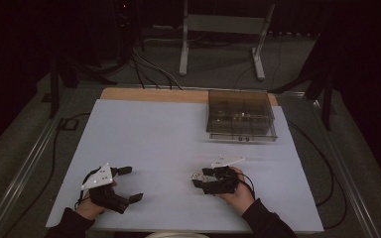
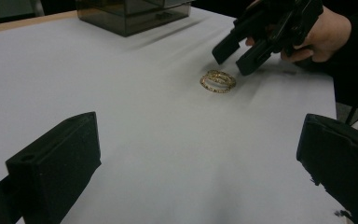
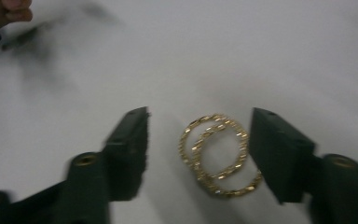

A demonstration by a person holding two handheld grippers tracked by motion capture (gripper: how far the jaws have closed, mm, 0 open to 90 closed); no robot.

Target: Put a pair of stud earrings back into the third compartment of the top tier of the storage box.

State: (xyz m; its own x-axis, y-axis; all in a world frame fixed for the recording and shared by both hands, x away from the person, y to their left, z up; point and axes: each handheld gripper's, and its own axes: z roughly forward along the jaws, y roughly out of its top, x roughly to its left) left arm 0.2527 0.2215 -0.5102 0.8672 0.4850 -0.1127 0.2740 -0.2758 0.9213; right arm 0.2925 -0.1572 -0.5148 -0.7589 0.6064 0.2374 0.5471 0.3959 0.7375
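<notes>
Two gold bangles [image 3: 196,148] lie overlapped and flat on the white table cover [image 1: 168,144]. My right gripper [image 3: 200,122] is open, one black jaw on each side of the bangles, with neither jaw touching them. From the left gripper view the bangles [image 2: 218,80] lie just below the right gripper [image 2: 242,51], which a hand holds. The high view places the right gripper [image 1: 198,179] at front centre-right, over the bangles [image 1: 197,175]. My left gripper [image 1: 131,183] rests open at the front left, and nothing sits between its jaws [image 2: 198,130].
A smoky transparent box [image 1: 241,116] with compartments stands at the table's back right and also appears in the left gripper view [image 2: 130,11]. Cables run along the floor on both sides. A metal stand [image 1: 223,39] is behind the table.
</notes>
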